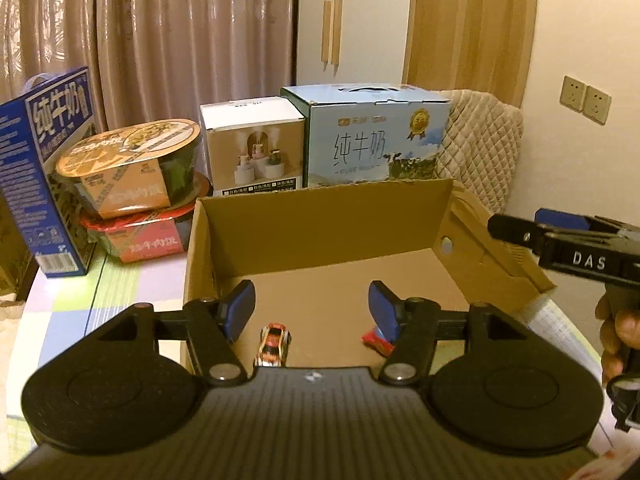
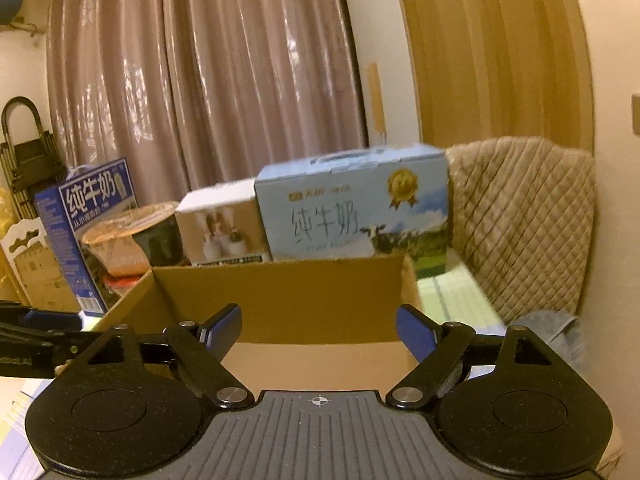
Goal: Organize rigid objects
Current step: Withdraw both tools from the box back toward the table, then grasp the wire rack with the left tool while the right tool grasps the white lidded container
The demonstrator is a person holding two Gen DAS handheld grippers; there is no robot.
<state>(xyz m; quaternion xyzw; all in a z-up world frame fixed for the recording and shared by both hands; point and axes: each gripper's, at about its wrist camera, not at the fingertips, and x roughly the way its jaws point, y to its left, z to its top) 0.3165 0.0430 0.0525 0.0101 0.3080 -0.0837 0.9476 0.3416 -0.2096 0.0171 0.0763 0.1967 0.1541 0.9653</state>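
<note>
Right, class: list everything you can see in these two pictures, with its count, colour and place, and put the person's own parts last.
Cardboard box: one, brown, open, centre.
Toy car: one, orange and white, on the box floor.
Red item: one, on the box floor, partly hidden; cannot identify.
Light blue milk carton: one, behind the box.
White product box: one, left of that carton.
Instant meal bowls: two, stacked, far left.
Dark blue milk carton: one, beside the bowls.
Quilted cushion: one, beige, right.
Curtain: pinkish, behind.
Left gripper: black, blue pads, open.
Right gripper: same, open.
Hand: one, right edge.

Left gripper (image 1: 312, 312) tilted downward, fingers (image 1: 240, 308) apart, empty, right gripper (image 2: 319, 334) wider apart, empty
</note>
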